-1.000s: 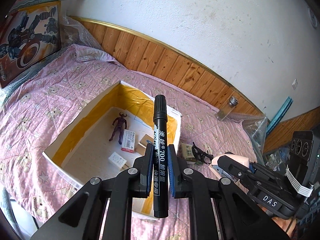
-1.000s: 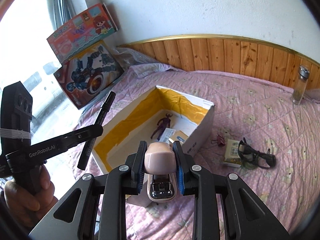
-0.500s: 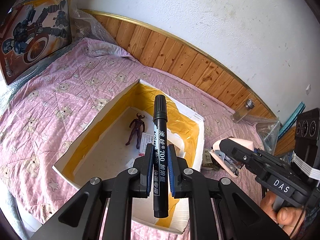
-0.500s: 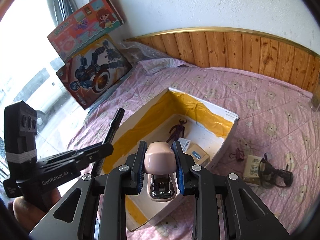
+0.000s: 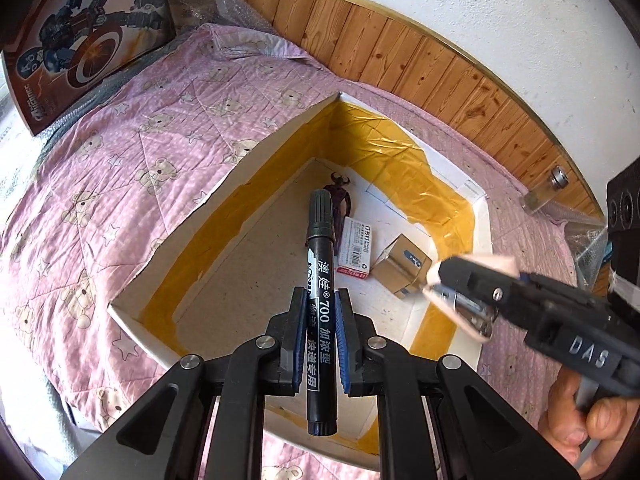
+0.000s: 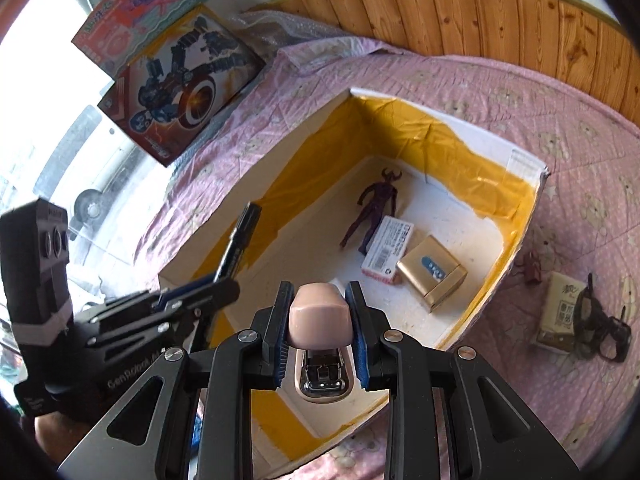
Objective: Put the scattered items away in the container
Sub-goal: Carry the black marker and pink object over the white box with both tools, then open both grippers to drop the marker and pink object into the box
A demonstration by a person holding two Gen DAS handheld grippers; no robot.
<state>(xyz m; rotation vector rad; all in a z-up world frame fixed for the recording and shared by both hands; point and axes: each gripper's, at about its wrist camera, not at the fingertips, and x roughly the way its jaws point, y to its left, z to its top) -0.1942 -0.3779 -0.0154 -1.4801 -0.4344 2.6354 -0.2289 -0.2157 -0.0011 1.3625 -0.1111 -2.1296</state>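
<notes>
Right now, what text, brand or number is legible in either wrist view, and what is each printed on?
"700", among Chinese characters: black marker in the left gripper.
"DAS": body of the right gripper, seen from the left wrist.
"GenRobot": body of the left gripper, seen from the right wrist, partly cut off.
White carton, gold box, tissue pack, toy boxes: print too small or blurred.
</notes>
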